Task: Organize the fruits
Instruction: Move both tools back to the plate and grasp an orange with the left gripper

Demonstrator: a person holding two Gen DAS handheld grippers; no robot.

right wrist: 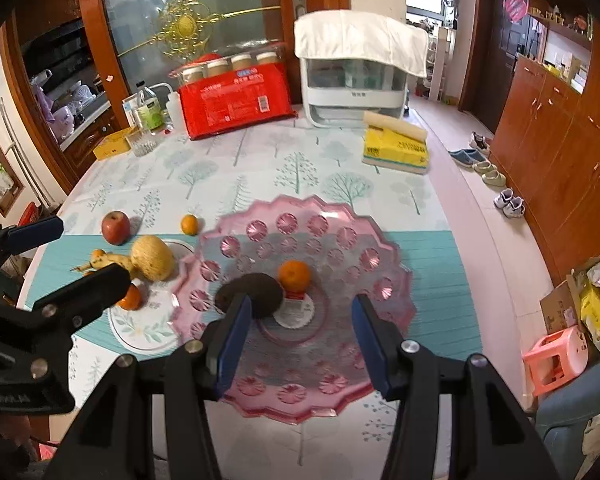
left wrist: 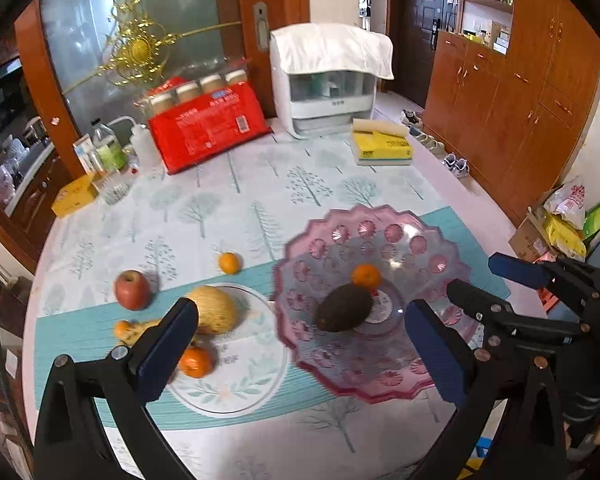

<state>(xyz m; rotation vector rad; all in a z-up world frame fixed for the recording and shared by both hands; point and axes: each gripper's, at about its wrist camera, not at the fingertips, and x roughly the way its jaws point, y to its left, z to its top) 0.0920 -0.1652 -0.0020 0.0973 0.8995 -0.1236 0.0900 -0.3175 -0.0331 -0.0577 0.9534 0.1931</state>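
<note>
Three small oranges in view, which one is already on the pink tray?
The orange beside the dark avocado on the pink tray. The second orange lies on the tablecloth, the third on the white plate.

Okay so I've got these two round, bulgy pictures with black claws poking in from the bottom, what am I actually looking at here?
Those claws are hand-held two-finger grippers; a person carries one in each hand, each with a fisheye camera looking along its fingers. One picture is from the left gripper, the other from the right gripper. Both are open and hold nothing. On the table, a pink glass plate holds an avocado and a tangerine. Beside it, a white plate carries a melon and another tangerine. An apple lies nearby.
</note>
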